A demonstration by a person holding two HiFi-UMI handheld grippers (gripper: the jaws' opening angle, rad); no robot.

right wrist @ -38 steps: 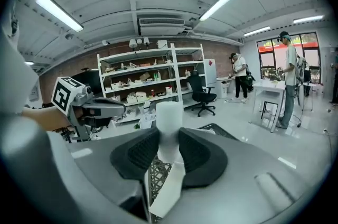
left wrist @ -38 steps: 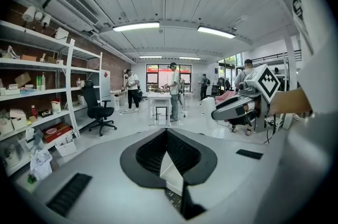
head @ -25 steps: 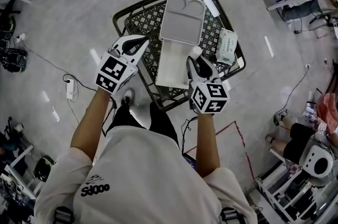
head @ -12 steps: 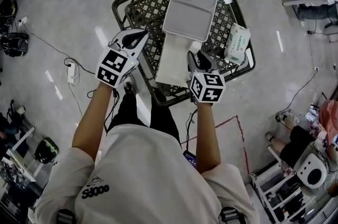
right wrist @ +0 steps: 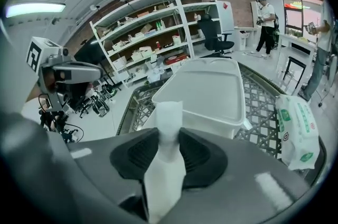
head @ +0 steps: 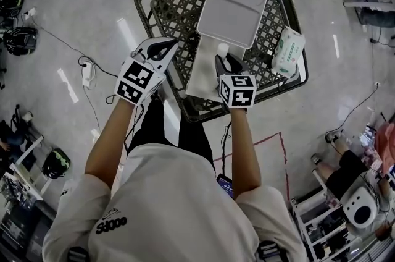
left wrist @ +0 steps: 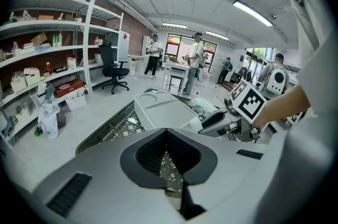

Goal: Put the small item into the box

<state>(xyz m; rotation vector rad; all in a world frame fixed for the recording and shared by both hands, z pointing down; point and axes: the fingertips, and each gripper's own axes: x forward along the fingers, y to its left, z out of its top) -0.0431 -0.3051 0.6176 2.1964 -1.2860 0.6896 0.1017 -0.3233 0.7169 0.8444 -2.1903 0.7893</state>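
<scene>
My right gripper [head: 223,58] is shut on a small white bottle [head: 222,50], held upright between the pads [right wrist: 168,165]. The bottle's top sticks out past the fingertips. It hangs at the right edge of the white box [head: 199,72], which rests on a black lattice table [head: 166,13]. In the right gripper view the box [right wrist: 211,93] lies just ahead of the jaws. A white compartment lid [head: 233,7] leans over the box's far end. My left gripper [head: 168,46] is shut and empty at the box's left, its tips together [left wrist: 166,132].
A green-and-white wipes pack [head: 289,52] lies at the table's right edge [right wrist: 297,130]. Cables and a power strip [head: 86,74] lie on the floor at the left. Shelving [right wrist: 153,27], an office chair [left wrist: 113,72] and standing people [left wrist: 195,62] are farther off.
The head view has shifted. My right gripper with the bottle has edged forward and left to the box's right edge. The left gripper keeps its place beside the box.
</scene>
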